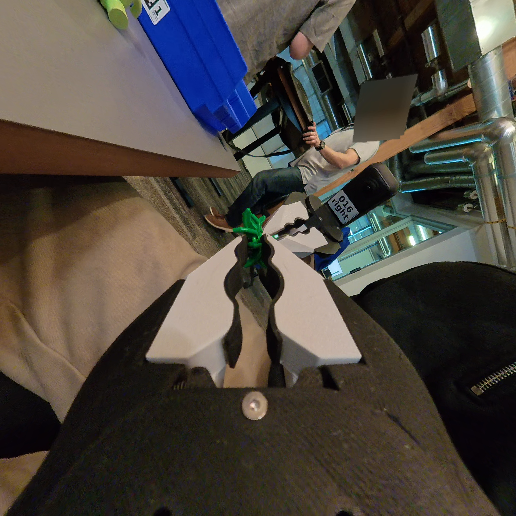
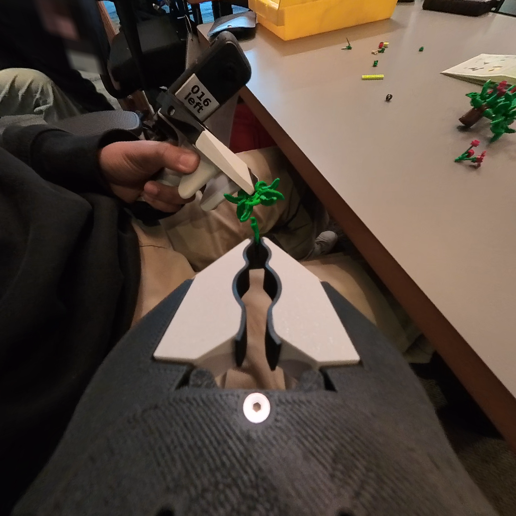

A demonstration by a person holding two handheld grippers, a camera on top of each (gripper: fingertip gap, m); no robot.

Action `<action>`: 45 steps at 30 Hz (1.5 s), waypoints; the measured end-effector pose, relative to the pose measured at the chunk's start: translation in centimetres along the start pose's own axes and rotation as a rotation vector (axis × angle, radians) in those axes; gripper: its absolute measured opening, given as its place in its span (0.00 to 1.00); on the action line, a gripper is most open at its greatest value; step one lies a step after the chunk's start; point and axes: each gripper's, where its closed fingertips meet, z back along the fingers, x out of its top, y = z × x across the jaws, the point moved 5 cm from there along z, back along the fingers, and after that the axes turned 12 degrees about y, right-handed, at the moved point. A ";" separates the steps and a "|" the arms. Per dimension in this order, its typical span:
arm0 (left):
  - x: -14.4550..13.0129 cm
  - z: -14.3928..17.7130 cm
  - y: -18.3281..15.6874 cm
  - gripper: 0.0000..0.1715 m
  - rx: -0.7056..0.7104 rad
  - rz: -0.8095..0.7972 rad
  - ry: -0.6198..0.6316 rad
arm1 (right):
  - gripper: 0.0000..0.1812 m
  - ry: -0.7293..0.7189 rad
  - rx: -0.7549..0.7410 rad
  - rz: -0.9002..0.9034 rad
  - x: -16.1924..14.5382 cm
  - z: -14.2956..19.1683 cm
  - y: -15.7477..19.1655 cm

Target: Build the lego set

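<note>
My left gripper (image 1: 254, 240) is shut on a green leafy lego cluster (image 1: 252, 231), which sticks out past its tips. It also shows in the right wrist view (image 2: 248, 190), holding the same cluster (image 2: 257, 196). My right gripper (image 2: 256, 240) is shut on a thin green lego stem (image 2: 255, 227) that points up at the cluster, just below it. The right gripper also shows in the left wrist view (image 1: 269, 233), tip to tip with the left. Both are held off the table edge, over the person's lap.
The table (image 2: 363, 167) lies to the right with a partly built lego plant (image 2: 494, 109), a red flower sprig (image 2: 472, 155), a booklet (image 2: 485, 69), a lime bar (image 2: 372, 76), small loose pieces and a yellow bin (image 2: 321, 16). A blue bin (image 1: 195, 55) stands on it. A seated person (image 1: 321, 164) is farther off. Less than 4 cm separates the two grippers' tips.
</note>
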 end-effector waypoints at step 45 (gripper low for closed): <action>0.0 0.4 0.4 0.04 -0.029 0.010 -0.013 | 0.00 0.202 -0.017 0.344 -4.3 -0.4 0.4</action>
